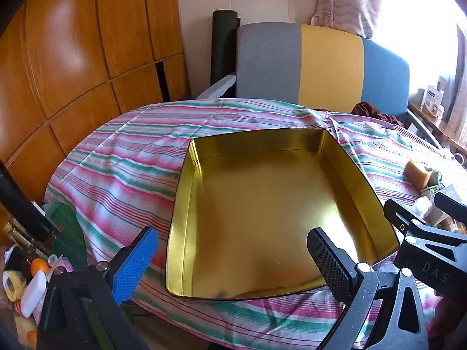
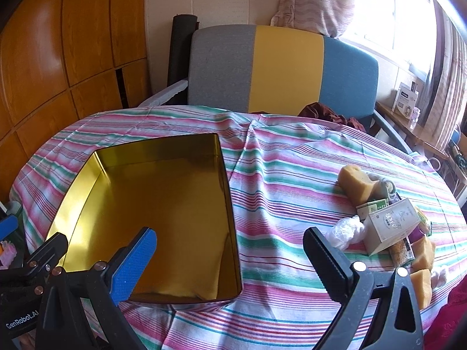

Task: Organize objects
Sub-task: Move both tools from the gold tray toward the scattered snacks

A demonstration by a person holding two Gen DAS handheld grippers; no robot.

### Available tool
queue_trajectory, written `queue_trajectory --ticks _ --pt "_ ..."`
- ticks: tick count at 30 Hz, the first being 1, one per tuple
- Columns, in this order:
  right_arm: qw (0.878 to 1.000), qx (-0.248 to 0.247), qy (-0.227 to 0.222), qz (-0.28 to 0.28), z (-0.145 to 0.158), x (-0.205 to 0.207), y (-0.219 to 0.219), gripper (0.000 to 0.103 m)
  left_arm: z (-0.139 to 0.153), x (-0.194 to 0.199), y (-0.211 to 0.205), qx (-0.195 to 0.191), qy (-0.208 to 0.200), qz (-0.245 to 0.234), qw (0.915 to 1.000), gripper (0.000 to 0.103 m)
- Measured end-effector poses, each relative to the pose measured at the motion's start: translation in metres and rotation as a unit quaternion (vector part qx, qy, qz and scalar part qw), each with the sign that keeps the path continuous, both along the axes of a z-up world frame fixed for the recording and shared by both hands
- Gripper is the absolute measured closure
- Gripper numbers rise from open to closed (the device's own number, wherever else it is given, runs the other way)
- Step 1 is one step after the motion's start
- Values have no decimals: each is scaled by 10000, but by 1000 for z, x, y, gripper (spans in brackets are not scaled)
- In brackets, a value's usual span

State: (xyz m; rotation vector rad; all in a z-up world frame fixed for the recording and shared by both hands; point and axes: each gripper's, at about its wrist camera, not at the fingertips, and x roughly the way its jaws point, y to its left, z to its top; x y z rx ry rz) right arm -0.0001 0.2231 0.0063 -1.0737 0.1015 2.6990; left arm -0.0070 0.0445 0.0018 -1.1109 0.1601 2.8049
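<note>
Now, my readings:
Left gripper [image 1: 233, 259]: jaws spread wide, nothing between them, hovering over the tin's near edge.
Right gripper [image 2: 230, 258]: jaws wide apart, holding nothing, above the cloth [image 2: 277, 180] beside the tin's right wall.
Writing: "GenRobot.AI" on the left gripper in the right view; "DAS" on the right gripper in the left view.
Tin [image 2: 87, 172]: gold, empty, long axis running away from me.
Clutter [image 2: 388, 227]: boxes and sponges at right.

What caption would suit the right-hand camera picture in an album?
Open right gripper poised over a striped tablecloth, between an empty gold tin and a small heap of boxes and sponges.
</note>
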Motion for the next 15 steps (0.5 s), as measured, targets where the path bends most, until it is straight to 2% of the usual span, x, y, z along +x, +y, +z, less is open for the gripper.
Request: queue_trajectory --ticks 9,15 --pt "9998 33 56 -167 4 6 17 1 7 -2 15 -58 101 -167 9998 0" --pt "9994 57 -17 -327 8 10 46 1 15 -5 34 -81 175 -429 9989 0"
